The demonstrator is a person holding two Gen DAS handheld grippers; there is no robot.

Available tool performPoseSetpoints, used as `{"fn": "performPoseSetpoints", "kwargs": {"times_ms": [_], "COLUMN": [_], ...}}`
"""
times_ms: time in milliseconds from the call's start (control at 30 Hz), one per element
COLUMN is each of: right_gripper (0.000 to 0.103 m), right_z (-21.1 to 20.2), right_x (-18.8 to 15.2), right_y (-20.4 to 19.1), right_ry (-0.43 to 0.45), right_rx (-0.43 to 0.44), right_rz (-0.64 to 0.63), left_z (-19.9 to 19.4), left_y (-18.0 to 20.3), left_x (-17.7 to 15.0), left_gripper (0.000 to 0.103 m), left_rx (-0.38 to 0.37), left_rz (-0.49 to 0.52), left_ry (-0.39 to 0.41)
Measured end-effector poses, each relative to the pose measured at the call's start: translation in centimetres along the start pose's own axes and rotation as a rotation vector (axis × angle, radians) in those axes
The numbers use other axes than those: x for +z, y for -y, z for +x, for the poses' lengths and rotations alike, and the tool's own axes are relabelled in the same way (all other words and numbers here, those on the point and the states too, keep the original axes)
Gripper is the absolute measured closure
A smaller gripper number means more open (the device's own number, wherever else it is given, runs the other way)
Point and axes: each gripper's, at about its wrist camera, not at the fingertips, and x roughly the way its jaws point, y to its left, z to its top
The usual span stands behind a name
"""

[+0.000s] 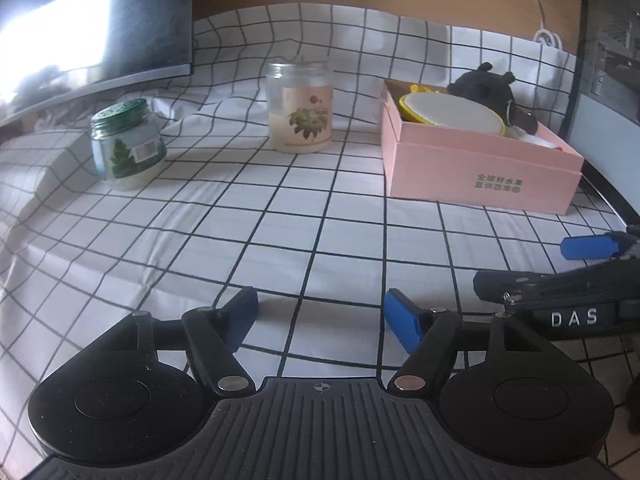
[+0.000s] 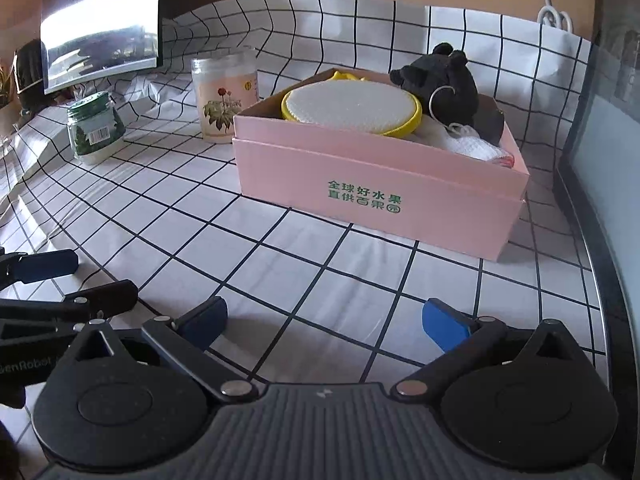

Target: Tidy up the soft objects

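A smooth pink cardboard box (image 2: 376, 184) holds a fuzzy dark plush toy (image 2: 444, 80) and a bumpy round yellow-rimmed pad (image 2: 352, 106). Two glass jars (image 2: 224, 96) stand beside it. Both the left gripper (image 1: 320, 316) and the right gripper (image 2: 324, 322) are spread apart, holding nothing.

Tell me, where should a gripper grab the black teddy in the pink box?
Probably the black teddy's head, from above. It sticks up over the pink box's rim, while the body sits low beside the yellow-rimmed pad, so a side approach looks blocked.

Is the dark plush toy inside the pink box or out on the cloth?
Inside. The dark plush toy sits within the pink box at its far end, rising above the rim.
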Motion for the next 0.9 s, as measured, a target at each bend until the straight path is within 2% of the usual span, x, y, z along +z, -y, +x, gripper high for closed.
{"fn": "performPoseSetpoints", "kwargs": {"times_ms": [167, 900], "right_gripper": [0.000, 0.000], "right_z": [-0.21, -0.12], "right_x": [-0.53, -0.49], "right_y": [0.19, 0.12], "right_ry": [0.038, 0.037], "right_rx": [0.005, -0.001], "right_rz": [0.007, 0.006], "left_z": [-0.03, 0.00], "left_y": [-0.01, -0.13], "left_x": [-0.03, -0.01], "left_gripper": [0.027, 0.028], "left_rx": [0.007, 0.004], "left_rz": [-0.007, -0.006], "left_ry": [0.004, 0.004]}}
